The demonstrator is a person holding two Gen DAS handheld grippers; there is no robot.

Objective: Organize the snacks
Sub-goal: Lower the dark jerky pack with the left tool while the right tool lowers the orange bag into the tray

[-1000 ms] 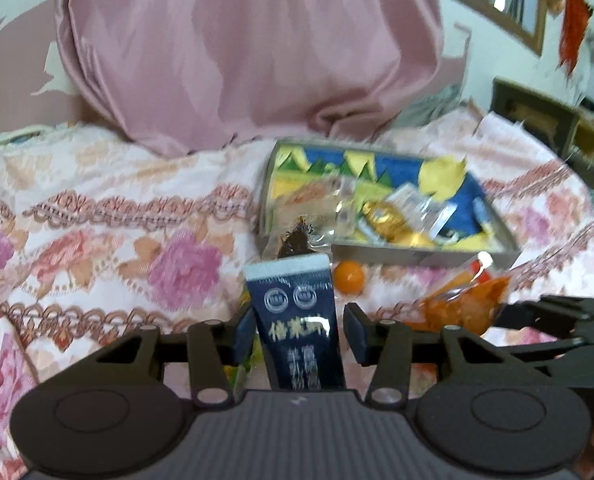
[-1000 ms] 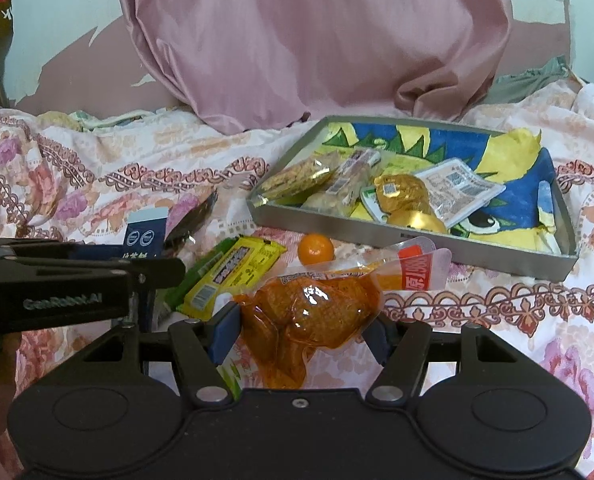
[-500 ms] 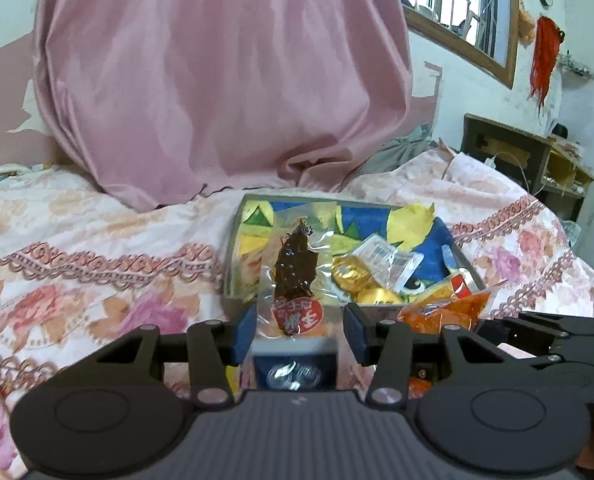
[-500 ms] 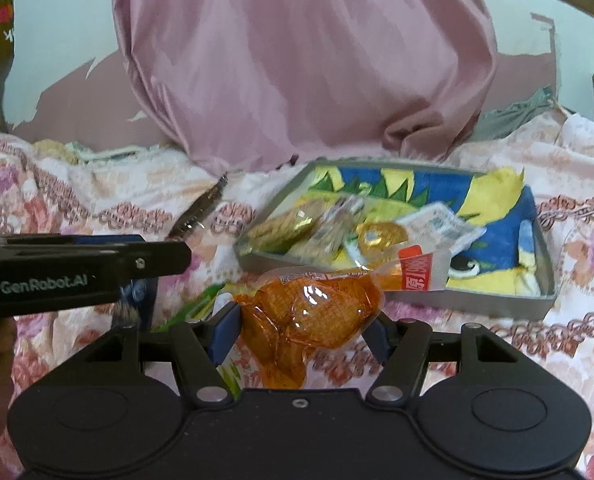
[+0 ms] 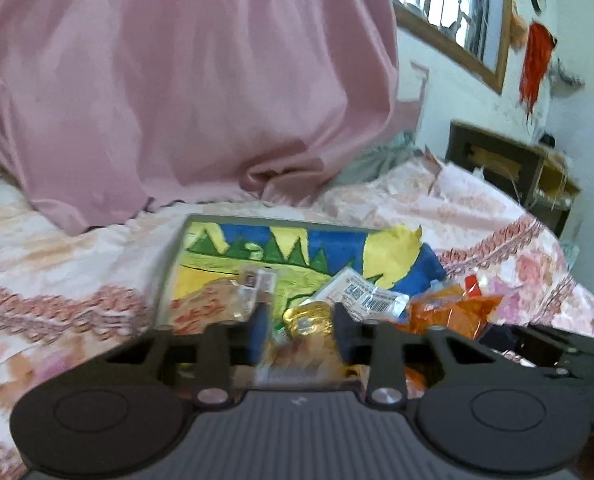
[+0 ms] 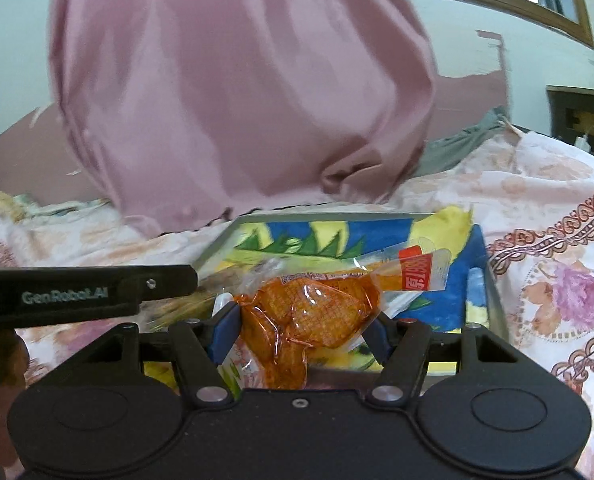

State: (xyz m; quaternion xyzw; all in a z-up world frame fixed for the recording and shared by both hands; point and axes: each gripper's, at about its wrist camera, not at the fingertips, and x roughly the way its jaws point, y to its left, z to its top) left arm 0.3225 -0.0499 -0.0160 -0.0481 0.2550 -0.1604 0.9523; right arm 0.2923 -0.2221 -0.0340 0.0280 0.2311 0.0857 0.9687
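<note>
Ahead of me a big pink cloth [image 5: 185,92] hangs bunched, its lower edge resting on the bed [image 5: 49,248], which wears a pale cover with pink flowers and a lacy band. Behind it the wall [image 6: 13,60] is pale, with a patchy pink area low down. Up to my right a wood-framed window [image 5: 461,12] lets in daylight. Something red-orange [image 5: 535,60] hangs on the wall beside it, and a dark wooden cabinet [image 5: 497,160] stands past the bed's corner.

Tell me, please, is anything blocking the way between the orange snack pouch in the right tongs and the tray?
Nothing visible does. The right tongs hold the orange pouch above the tray's near edge, over other snacks lying inside.
</note>
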